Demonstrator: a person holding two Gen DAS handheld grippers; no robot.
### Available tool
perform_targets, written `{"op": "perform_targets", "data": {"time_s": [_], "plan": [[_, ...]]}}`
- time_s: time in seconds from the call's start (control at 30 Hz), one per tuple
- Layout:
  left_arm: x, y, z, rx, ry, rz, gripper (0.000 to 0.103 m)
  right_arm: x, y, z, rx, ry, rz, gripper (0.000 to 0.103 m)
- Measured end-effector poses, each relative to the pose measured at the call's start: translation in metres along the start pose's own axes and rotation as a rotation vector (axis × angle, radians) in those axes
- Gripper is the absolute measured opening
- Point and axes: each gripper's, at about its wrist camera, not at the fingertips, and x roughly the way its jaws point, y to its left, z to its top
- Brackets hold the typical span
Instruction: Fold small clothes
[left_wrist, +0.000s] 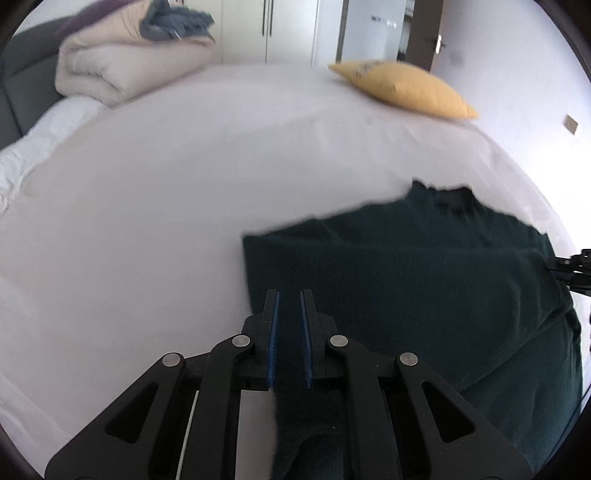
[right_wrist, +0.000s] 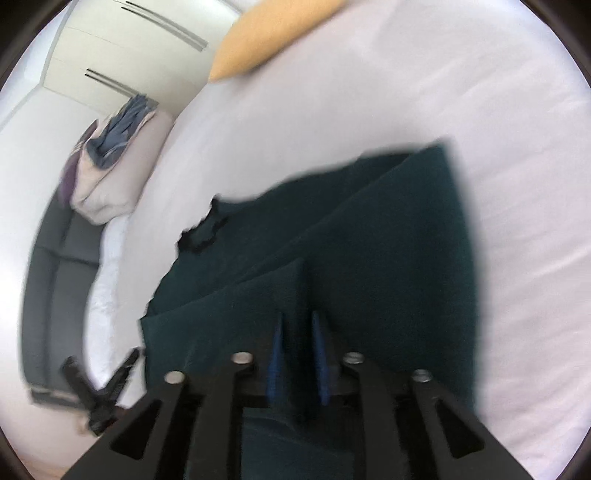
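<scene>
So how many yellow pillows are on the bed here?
1. The yellow pillow lies at the far edge of the white bed, beyond the dark green garment. Others may be out of view.

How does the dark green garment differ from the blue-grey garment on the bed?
The dark green garment lies spread and partly folded; the blue-grey garment is bunched in a heap. The dark green garment rests on the white sheet; the blue-grey garment sits atop the folded beige duvet. Both are soft cloth.
</scene>
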Motion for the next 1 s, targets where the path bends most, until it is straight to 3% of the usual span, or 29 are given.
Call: {"op": "perform_targets", "data": {"time_s": [0.07,0.13,0.23,0.27,0.4,0.5,0.57,0.67,0.83,1.0], "plan": [[0.006,-0.001,0.006,0.008,0.018,0.007,0.010,-0.018,0.008,0.001,-0.021,-0.070,-0.031,0.028],[0.015,-0.003,0.007,0.015,0.045,0.018,0.010,-0.021,0.024,0.001,-0.046,-0.067,0.057,0.028],[0.039,-0.009,0.002,0.031,0.115,0.024,0.010,-0.004,0.055,-0.005,-0.105,-0.011,0.197,0.028],[0.041,-0.011,-0.001,0.036,0.099,0.031,0.010,0.007,0.061,-0.006,-0.101,0.019,0.241,0.028],[0.045,-0.011,-0.001,0.042,0.093,0.019,0.010,0.050,0.052,-0.011,-0.029,0.104,0.247,0.028],[0.044,0.003,0.001,-0.007,0.092,-0.052,0.010,0.061,0.028,-0.017,0.028,0.115,0.277,0.010],[0.037,0.022,0.003,-0.096,0.084,-0.137,0.010,0.057,0.015,-0.020,0.046,0.113,0.281,0.000],[0.031,0.046,0.012,-0.202,0.067,-0.195,0.010,0.050,0.001,-0.023,0.065,0.113,0.298,0.000],[0.062,0.065,0.033,-0.352,0.143,-0.426,0.010,0.051,-0.012,-0.027,0.127,0.103,0.350,0.000],[0.087,0.063,0.024,-0.379,0.193,-0.471,0.010,0.050,-0.013,-0.027,0.115,0.099,0.361,0.000]]}}
